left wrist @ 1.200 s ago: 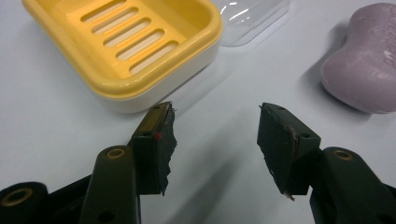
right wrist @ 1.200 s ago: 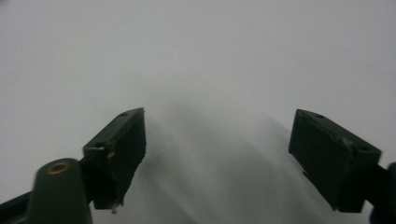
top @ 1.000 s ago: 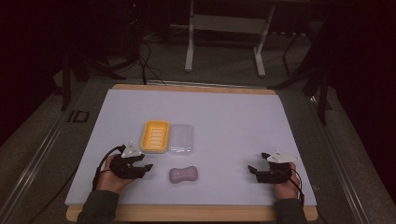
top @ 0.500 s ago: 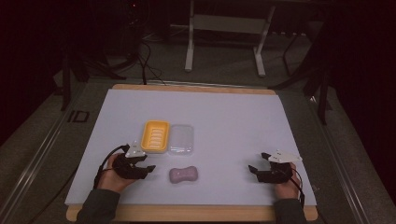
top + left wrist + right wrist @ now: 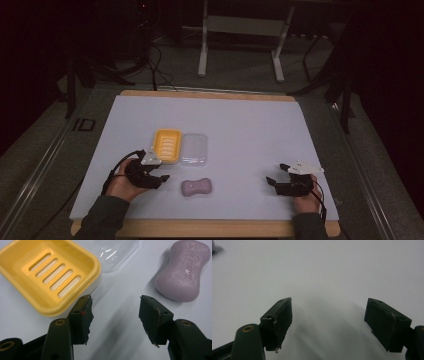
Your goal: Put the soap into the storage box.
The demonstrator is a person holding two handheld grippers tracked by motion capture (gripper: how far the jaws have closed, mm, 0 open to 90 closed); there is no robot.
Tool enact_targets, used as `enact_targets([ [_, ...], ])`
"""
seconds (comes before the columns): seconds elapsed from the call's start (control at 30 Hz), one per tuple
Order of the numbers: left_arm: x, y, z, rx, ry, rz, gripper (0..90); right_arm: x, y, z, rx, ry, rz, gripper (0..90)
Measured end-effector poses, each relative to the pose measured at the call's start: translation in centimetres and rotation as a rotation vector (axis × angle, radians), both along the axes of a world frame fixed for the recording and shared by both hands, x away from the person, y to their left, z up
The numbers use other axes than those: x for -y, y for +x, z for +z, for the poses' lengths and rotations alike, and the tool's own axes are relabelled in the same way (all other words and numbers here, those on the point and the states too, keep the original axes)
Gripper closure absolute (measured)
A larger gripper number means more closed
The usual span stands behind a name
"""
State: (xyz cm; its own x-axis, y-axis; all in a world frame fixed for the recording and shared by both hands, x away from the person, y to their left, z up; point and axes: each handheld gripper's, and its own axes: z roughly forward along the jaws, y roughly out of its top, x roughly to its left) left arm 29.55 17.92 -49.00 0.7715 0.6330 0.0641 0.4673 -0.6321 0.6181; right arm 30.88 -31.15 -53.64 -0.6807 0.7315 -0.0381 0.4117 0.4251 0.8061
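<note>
— Soap (image 5: 196, 187) is what I see first, a purple bar low in the middle of the high view. Where are the grippers?

— Left gripper (image 5: 159, 177) sits at the lower left of that view, held in a hand (image 5: 122, 181). Its jaws are spread wide with nothing between them.

— What is close to it?

— In the left gripper view the yellow soap dish (image 5: 47, 272) is at the upper left, just past one jaw. The soap lies at the upper right there, with letters pressed into it. A clear lid (image 5: 115, 251) peeks in at the top middle, beside the dish.

— And the other one?

— Right gripper (image 5: 276, 175) is at the lower right of the high view, well apart from the soap. Its jaws are spread wide too, holding nothing.

— What is under it all?

— A white table (image 5: 250, 125) with a wooden edge.
</note>
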Motion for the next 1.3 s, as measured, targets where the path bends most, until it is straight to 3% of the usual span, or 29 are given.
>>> enact_targets([
  [1.03,3.5,0.9,2.1,0.005,0.124,-0.123,43.5,0.0,0.0,0.0,-0.004,-0.004,0.001,22.0],
  [1.3,4.3,0.9,2.5,0.002,0.139,-0.153,43.4,0.0,0.0,0.0,-0.003,-0.002,0.001,22.0],
])
